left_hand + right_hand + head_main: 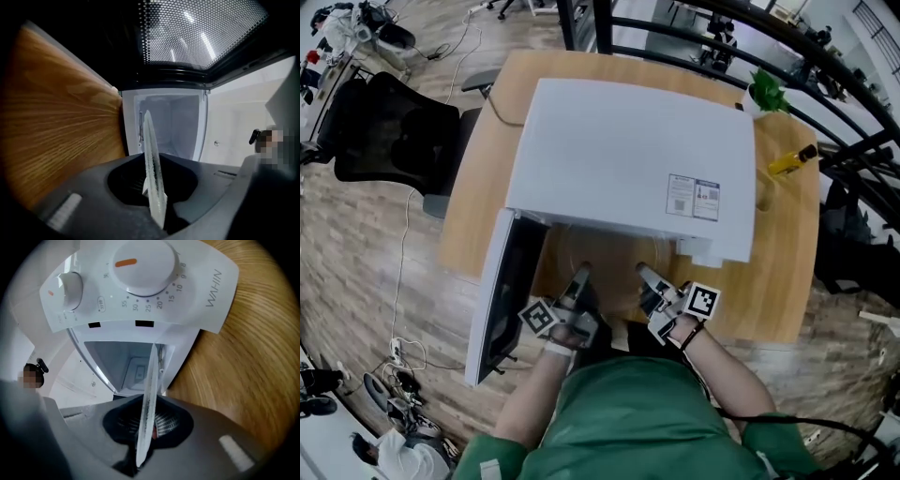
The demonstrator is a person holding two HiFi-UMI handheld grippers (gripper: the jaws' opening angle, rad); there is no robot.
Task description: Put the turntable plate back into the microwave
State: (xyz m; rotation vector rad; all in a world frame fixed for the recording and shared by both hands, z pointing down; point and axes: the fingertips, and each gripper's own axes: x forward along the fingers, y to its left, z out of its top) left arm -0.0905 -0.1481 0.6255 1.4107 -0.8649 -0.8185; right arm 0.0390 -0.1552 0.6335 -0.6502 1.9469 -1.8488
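The clear glass turntable plate (610, 265) hangs level at the mouth of the white microwave (628, 159), with its far part hidden under the microwave's top. My left gripper (578, 279) grips its left rim and my right gripper (646, 277) its right rim. In the left gripper view the plate (152, 159) shows edge-on, pinched in my left gripper (153, 190), and the white cavity (171, 122) lies beyond. In the right gripper view the plate (148, 394) sits clamped in my right gripper (144, 430), below the control panel (140, 273).
The microwave door (497, 300) stands open to the left; its mesh window (201, 33) hangs above my left gripper. The microwave sits on a wooden table (783, 272). A yellow object (792, 159) and a green plant (766, 92) stand at the right, a black chair (389, 131) at the left.
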